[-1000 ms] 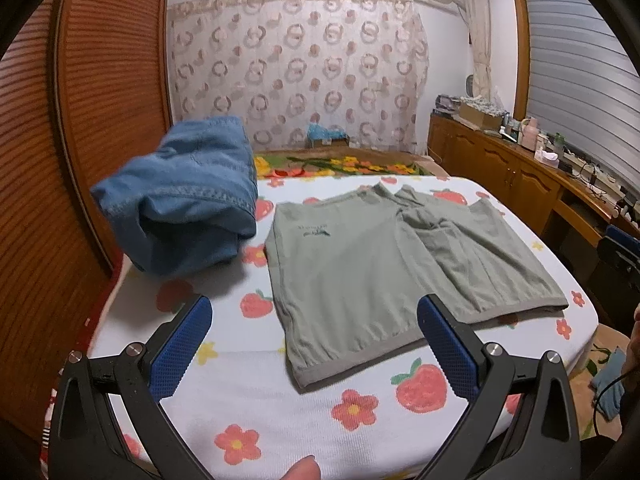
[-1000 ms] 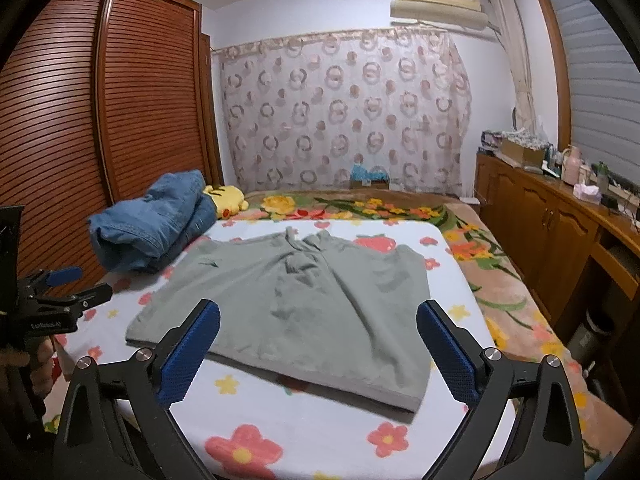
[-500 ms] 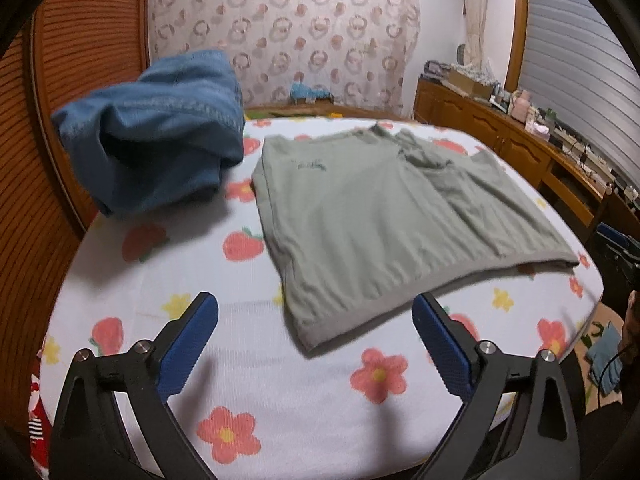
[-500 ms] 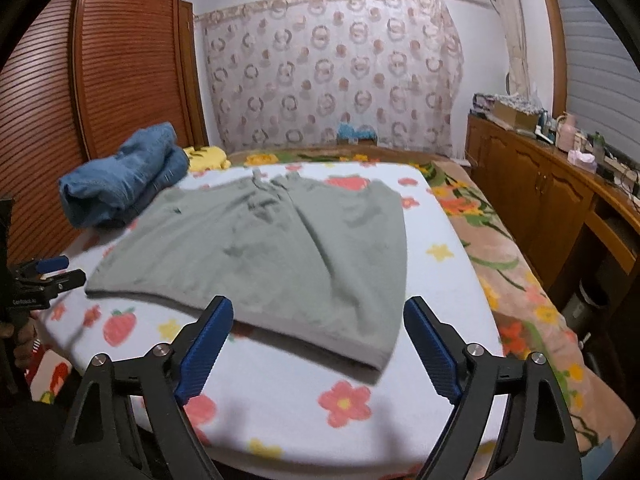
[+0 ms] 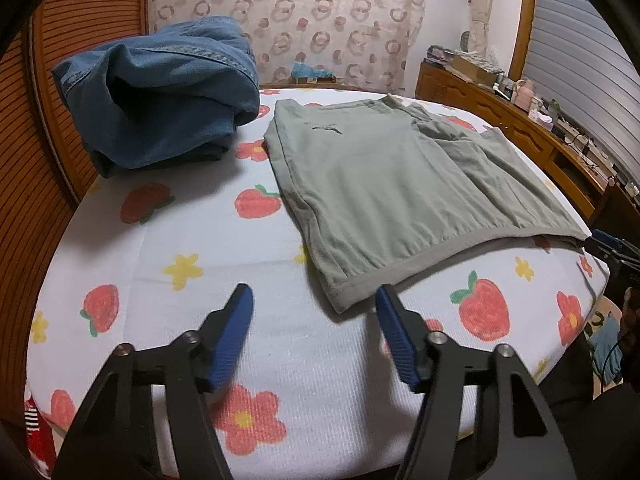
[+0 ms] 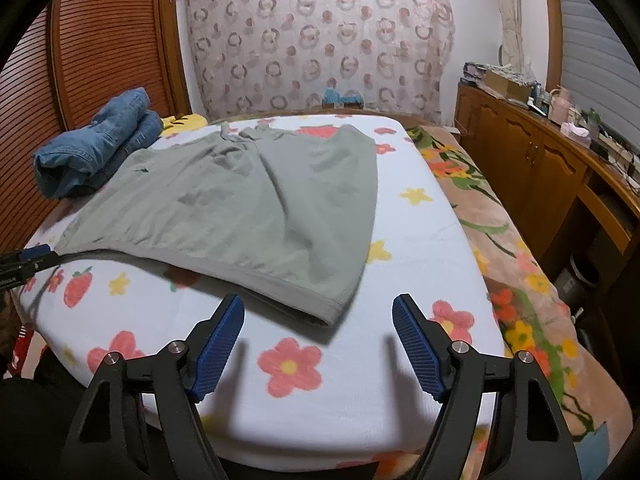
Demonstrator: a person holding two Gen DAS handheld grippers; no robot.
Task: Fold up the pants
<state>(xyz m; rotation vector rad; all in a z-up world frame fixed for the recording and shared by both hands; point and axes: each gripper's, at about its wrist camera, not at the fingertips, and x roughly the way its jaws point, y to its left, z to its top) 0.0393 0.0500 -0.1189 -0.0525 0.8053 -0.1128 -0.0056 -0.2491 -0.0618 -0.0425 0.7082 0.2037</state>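
Both tongs lowered toward the waistband corners since the earlier frame. Item: grey-green pants (image 5: 384, 184), spread flat on the bed (image 5: 280, 344), beside denim pile (image 5: 160, 92). Left tongs (image 5: 314, 304) apart, empty, at one corner; right tongs (image 6: 318, 314) apart, empty, at the other. Handling: likely soft, light, limp; take hold at waistband corners.

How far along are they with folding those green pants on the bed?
Barely begun. The green pants lie spread flat, unfolded, beside a heap of jeans. The left claw and right claw are both open, each poised at a corner of the near edge, gripping nothing. Every fold remains.
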